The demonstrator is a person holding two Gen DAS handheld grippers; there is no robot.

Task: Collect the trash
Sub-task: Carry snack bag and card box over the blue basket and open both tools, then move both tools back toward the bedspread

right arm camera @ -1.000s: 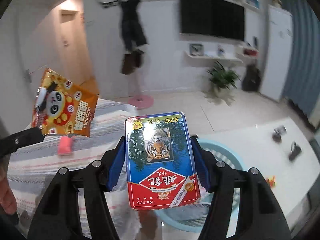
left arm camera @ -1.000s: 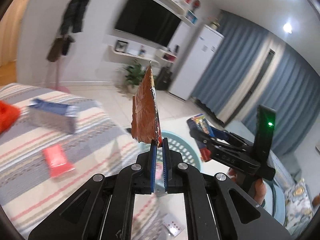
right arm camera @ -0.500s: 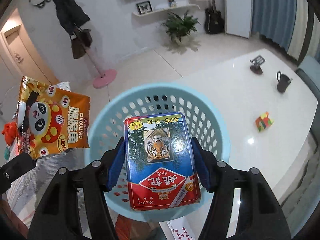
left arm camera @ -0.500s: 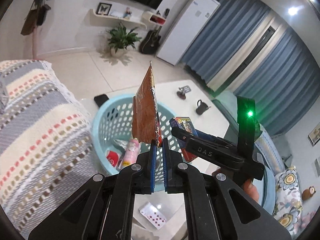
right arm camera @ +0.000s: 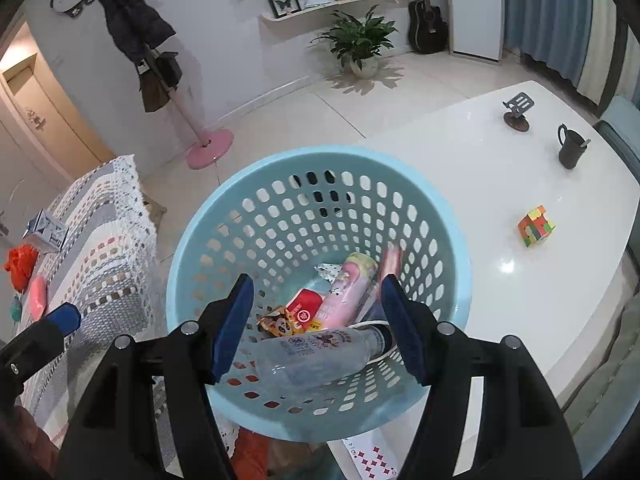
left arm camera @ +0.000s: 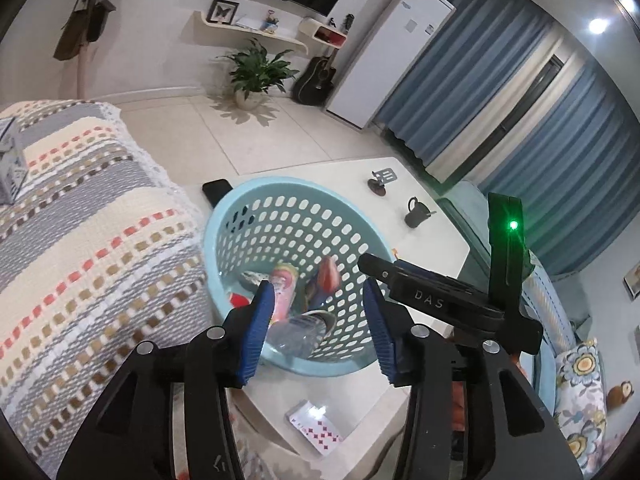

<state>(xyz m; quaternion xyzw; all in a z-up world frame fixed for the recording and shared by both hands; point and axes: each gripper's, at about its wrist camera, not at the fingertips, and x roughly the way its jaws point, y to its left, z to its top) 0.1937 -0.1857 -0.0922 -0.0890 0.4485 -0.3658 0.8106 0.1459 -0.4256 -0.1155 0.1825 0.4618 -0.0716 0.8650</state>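
A light blue perforated basket [left arm camera: 224, 216] [right arm camera: 320, 156] stands on the white table. In it lie a pink bottle [right arm camera: 348, 292], a clear plastic bottle [right arm camera: 316, 356], a red packet [right arm camera: 304, 308] and the orange panda snack bag [right arm camera: 280, 322]. The tiger card box [right arm camera: 390, 264] [left arm camera: 326, 276] is a blur dropping along the basket's right wall. My left gripper [left arm camera: 320, 320] hangs over the basket's near rim, its jaws opening with nothing between them. My right gripper [right arm camera: 318, 312] stands open and empty above the basket's inside.
A striped blanket [left arm camera: 80, 240] covers the sofa on the left, with a small box [right arm camera: 46, 230], an orange thing [right arm camera: 20, 264] and a pink packet [right arm camera: 38, 296] on it. The table bears a mug [right arm camera: 570, 148], a phone stand [right arm camera: 518, 110], a colour cube [right arm camera: 536, 226], a phone [left arm camera: 216, 190] and a playing card [left arm camera: 316, 426].
Both grippers came down over the basket. The left one opened and the snack bag now lies in the basket. The right one let go of the card box, which is falling in.
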